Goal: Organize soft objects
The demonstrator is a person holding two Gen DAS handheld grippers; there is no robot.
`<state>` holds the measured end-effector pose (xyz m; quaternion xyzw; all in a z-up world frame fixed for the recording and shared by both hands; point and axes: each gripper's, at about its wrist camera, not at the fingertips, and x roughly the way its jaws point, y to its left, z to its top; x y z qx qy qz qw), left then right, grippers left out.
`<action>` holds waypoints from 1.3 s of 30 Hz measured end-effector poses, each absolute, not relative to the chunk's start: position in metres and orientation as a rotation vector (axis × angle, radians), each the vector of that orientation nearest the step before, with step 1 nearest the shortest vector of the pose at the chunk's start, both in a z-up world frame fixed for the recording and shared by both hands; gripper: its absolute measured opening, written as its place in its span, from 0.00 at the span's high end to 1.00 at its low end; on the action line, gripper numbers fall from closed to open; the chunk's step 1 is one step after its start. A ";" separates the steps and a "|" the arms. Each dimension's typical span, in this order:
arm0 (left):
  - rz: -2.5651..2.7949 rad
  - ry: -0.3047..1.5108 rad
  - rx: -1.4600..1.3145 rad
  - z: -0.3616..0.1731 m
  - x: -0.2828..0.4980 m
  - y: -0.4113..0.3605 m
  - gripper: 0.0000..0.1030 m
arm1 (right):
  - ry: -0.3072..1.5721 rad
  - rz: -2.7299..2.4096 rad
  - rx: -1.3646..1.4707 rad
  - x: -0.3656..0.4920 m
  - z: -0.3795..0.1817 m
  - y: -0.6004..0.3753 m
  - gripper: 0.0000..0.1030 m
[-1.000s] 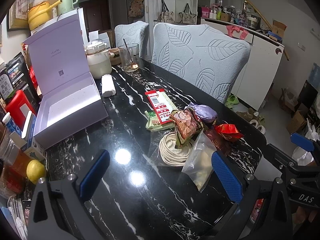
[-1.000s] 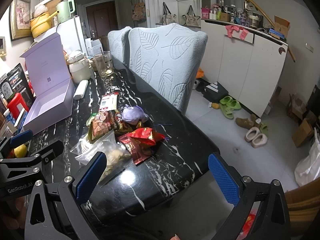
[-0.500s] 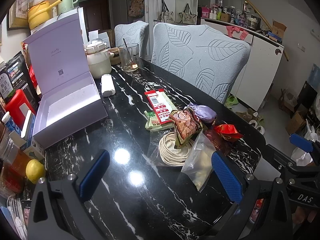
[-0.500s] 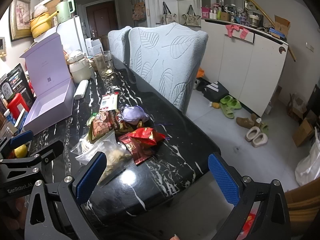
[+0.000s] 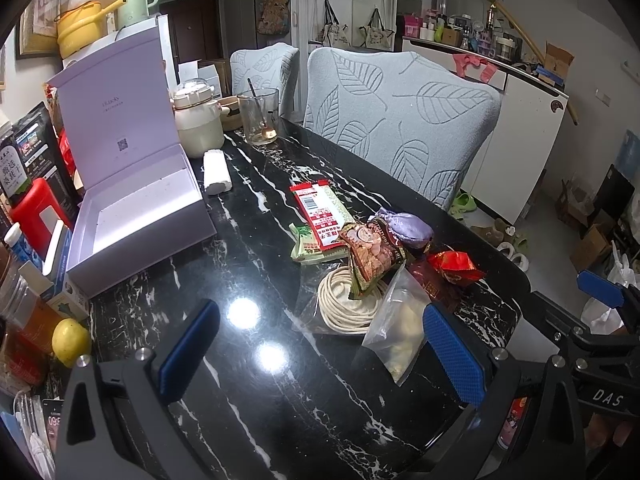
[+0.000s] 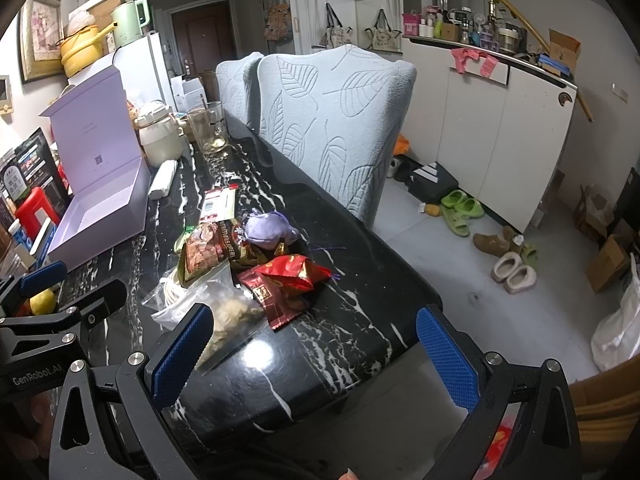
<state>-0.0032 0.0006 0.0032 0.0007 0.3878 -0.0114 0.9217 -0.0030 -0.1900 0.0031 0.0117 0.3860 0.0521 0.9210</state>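
Soft packets pile (image 5: 372,256) sits mid-table right side, the open lilac box (image 5: 132,216) well apart to the left, likely my drop spot. Left gripper (image 5: 320,344) and right gripper (image 6: 312,352) both spread wide, empty, hovering short of the pile for a first pick.
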 end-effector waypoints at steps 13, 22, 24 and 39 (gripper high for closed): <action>-0.022 0.796 -0.011 0.007 -0.005 0.002 0.00 | 0.791 0.122 0.031 -0.004 0.004 -0.191 0.00; -0.007 0.802 -0.040 0.002 -0.013 0.011 0.00 | 0.787 0.158 0.049 -0.009 0.001 -0.195 0.00; 0.000 0.812 -0.054 -0.001 -0.015 0.016 0.00 | 0.787 0.172 0.055 -0.008 -0.001 -0.195 0.00; 0.070 0.823 -0.130 -0.017 -0.022 0.042 0.00 | 0.816 0.298 0.049 0.012 -0.037 -0.183 0.08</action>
